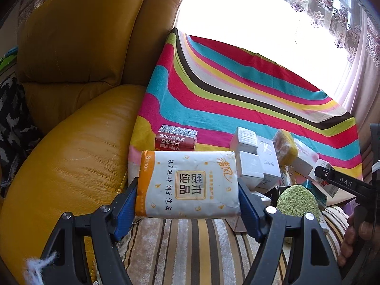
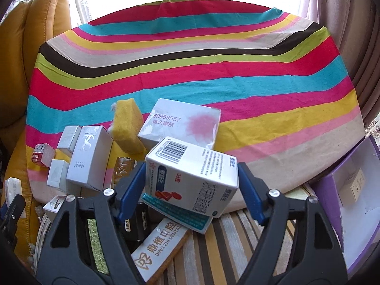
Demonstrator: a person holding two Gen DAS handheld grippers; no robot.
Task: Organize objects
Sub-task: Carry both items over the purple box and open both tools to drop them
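My left gripper point(image 1: 187, 185) is shut on a white tissue pack point(image 1: 190, 166) with an orange end, held flat between the blue pads at the near left corner of the striped cloth point(image 1: 237, 83). My right gripper point(image 2: 191, 168) is shut on a white medicine box point(image 2: 190, 190) with a barcode, tilted over a teal-edged box point(image 2: 180, 216). Around it lie a white box with a pink flower point(image 2: 182, 123), a yellow sponge point(image 2: 127, 125), tall white boxes point(image 2: 90, 156), a red box point(image 2: 42, 156) and a dental box point(image 2: 159, 244). A green sponge point(image 1: 298, 199) lies near the pile.
A yellow leather sofa point(image 1: 71, 47) borders the cloth on the left. An open purple box point(image 2: 332, 185) with a small white item inside stands at the right. A striped rug point(image 1: 190, 249) lies below the grippers. Curtains hang behind. The cloth's far half is bare.
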